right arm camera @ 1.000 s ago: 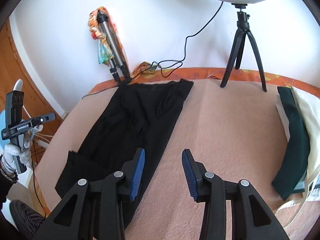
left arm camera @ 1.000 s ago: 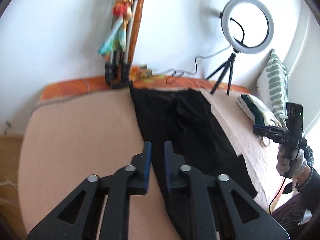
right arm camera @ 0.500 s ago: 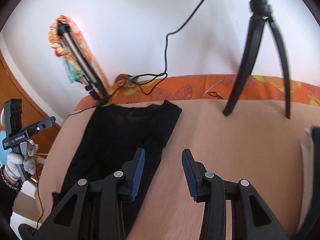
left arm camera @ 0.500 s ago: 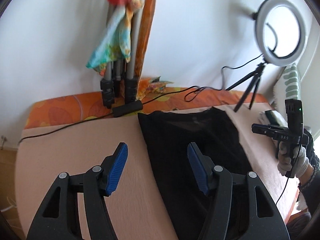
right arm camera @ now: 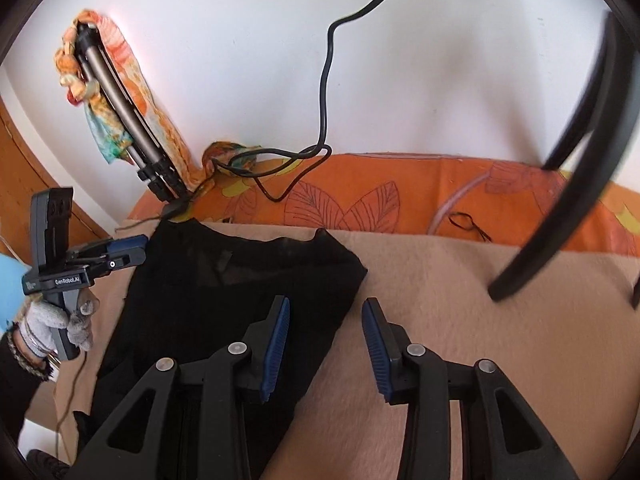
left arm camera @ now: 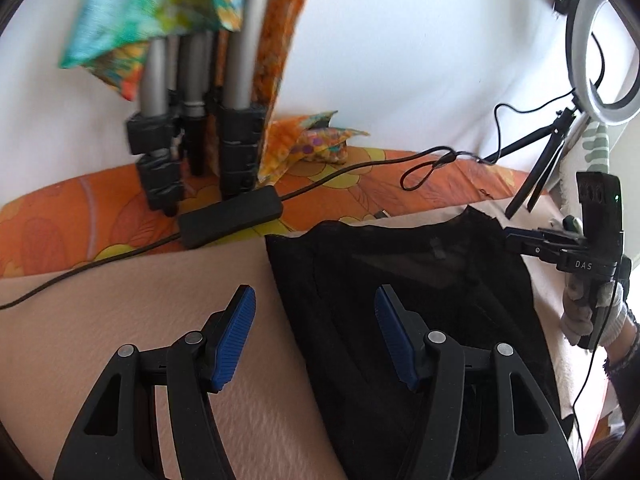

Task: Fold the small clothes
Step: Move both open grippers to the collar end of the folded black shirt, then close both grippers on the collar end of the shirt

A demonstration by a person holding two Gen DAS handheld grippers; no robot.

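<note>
A black garment (left arm camera: 404, 292) lies flat on the beige blanket (left arm camera: 120, 312), its top hem near the orange sheet. It also shows in the right wrist view (right arm camera: 224, 288). My left gripper (left arm camera: 314, 336) is open and empty, straddling the garment's left edge near the top left corner. My right gripper (right arm camera: 324, 344) is open and empty, straddling the garment's right edge just below the top right corner. Each gripper shows in the other's view: the right one (left arm camera: 532, 240) and the left one (right arm camera: 120, 252) both sit at the garment's top corners.
An orange leaf-print sheet (right arm camera: 400, 196) runs along the white wall. A folded tripod wrapped in colourful cloth (left arm camera: 192, 100) and a black power box (left arm camera: 230, 216) with cables stand at the back. A ring light on a tripod (left arm camera: 600, 52) stands at right; its legs (right arm camera: 568, 208) are close.
Both grippers have moved forward along the garment toward its top hem and the wall. The left gripper, nearly shut one second ago, has opened wide. The right stayed open.
</note>
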